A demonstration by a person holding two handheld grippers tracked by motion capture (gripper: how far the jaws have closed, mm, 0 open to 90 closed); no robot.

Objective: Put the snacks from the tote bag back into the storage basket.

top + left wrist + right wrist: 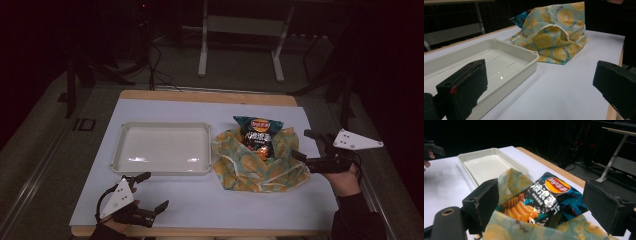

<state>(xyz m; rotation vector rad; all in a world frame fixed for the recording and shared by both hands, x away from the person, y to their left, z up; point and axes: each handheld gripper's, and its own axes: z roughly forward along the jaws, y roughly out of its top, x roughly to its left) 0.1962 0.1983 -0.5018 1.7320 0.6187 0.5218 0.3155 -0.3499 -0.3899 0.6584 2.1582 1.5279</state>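
At the lower left of the high view the left tongs hover over the white-covered counter, jaws spread wide with nothing between them; in the left gripper view the same wide gap frames bare counter, the tray at left; at the right edge of the high view the right tongs sit just beside the lemon-print cloth bag, jaws wide apart and empty; the right gripper view looks between them onto the chip packet lying in the bag's open mouth; toward the middle of the high view the empty white tray lies just left of the bag; beyond the counter's far edge, at the top, stand white desk legs on the floor
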